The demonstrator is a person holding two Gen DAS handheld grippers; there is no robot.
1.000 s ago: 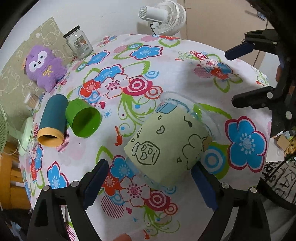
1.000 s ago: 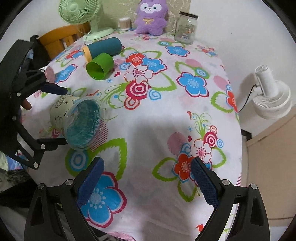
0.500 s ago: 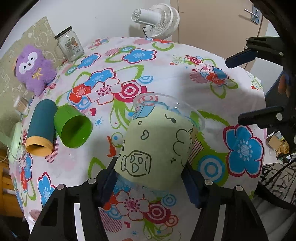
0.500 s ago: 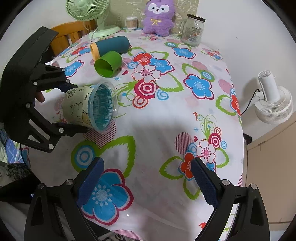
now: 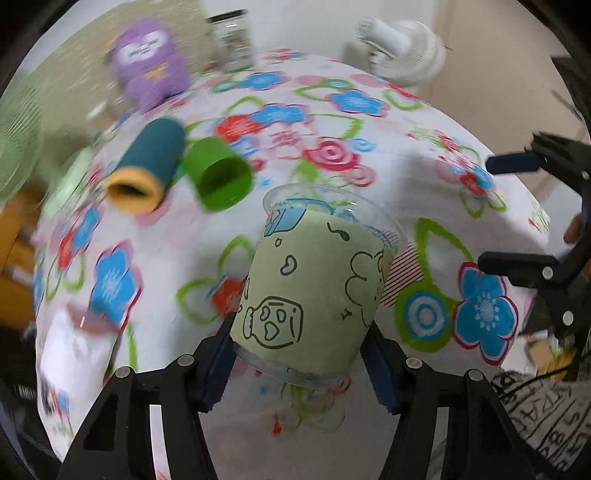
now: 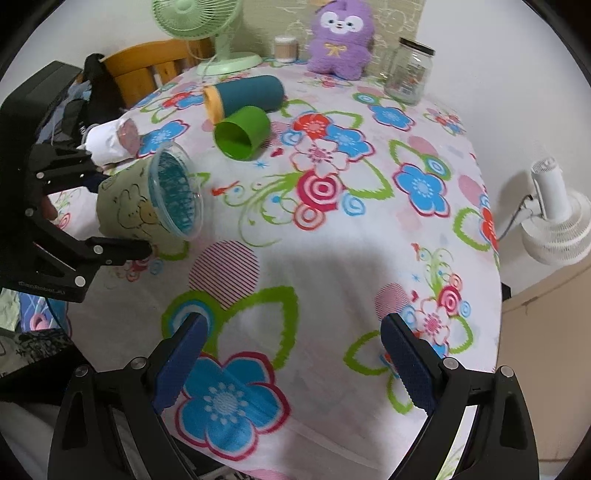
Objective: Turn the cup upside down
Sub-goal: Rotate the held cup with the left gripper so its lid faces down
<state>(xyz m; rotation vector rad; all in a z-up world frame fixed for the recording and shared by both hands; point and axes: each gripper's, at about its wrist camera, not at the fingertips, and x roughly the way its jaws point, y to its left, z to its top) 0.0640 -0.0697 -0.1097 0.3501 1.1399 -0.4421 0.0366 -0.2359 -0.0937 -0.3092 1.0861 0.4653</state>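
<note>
A clear plastic cup with a pale green cartoon sleeve (image 5: 314, 288) sits between the blue pads of my left gripper (image 5: 301, 358), which is shut on it near its base. The cup is held above the flowered tablecloth, lying sideways with its mouth pointing away from the gripper. In the right wrist view the cup (image 6: 147, 199) is at the left, mouth toward the table's middle, clamped by the left gripper (image 6: 110, 206). My right gripper (image 6: 291, 365) is open and empty over the near part of the table; it also shows in the left wrist view (image 5: 517, 210).
A green cup (image 6: 242, 131) and a teal tumbler with a yellow rim (image 6: 243, 94) lie on their sides at the back. A purple plush (image 6: 340, 37), a glass jar (image 6: 408, 70), a green fan (image 6: 207, 33) and a small container (image 6: 286, 48) stand along the far edge. A white fan (image 6: 554, 218) stands off the table's right.
My left gripper has closed on the cup, lifted it off the cloth and swung left with it. My right gripper has stayed open.
</note>
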